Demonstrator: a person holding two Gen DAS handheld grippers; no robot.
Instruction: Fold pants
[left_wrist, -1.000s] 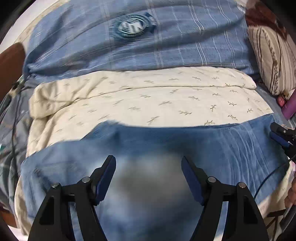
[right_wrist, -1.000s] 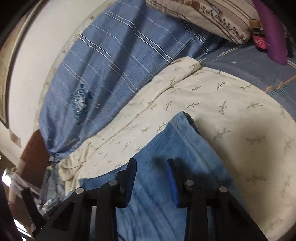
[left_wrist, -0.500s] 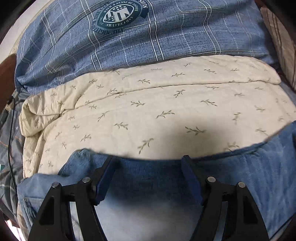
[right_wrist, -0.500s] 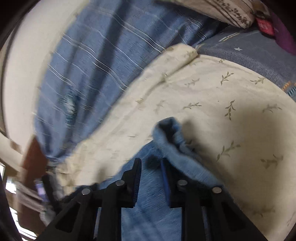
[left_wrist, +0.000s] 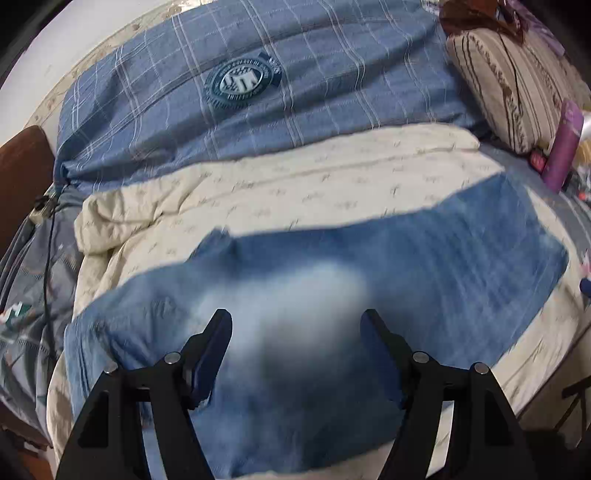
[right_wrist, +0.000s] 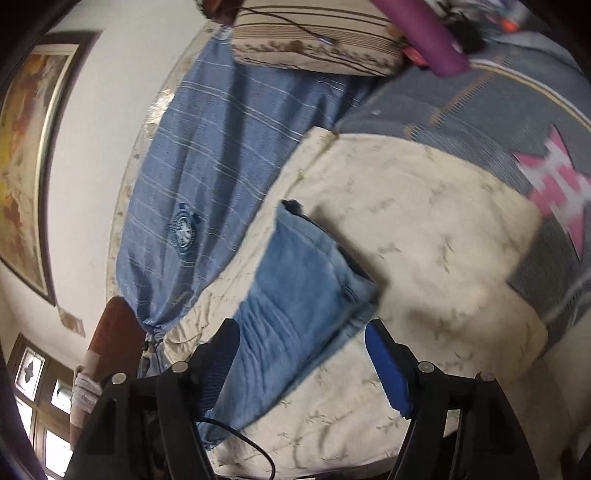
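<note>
1. Since the earlier frames, the right gripper (right_wrist: 303, 354) lets go of the jeans (left_wrist: 332, 280); its jaws are opening.
2. Left gripper (left_wrist: 295, 343) hovers spread, empty.
3. Jeans lie folded lengthwise on the cream quilt (left_wrist: 295, 184); crosswise folds seemingly remain.

Right tongs (right_wrist: 301, 354) opening over jeans (right_wrist: 295, 288) on cream quilt (right_wrist: 443, 266).

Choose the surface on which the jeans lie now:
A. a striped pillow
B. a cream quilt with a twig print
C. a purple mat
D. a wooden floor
B: the jeans lie spread on the cream quilt, whose twig print shows around them in both views.
</note>
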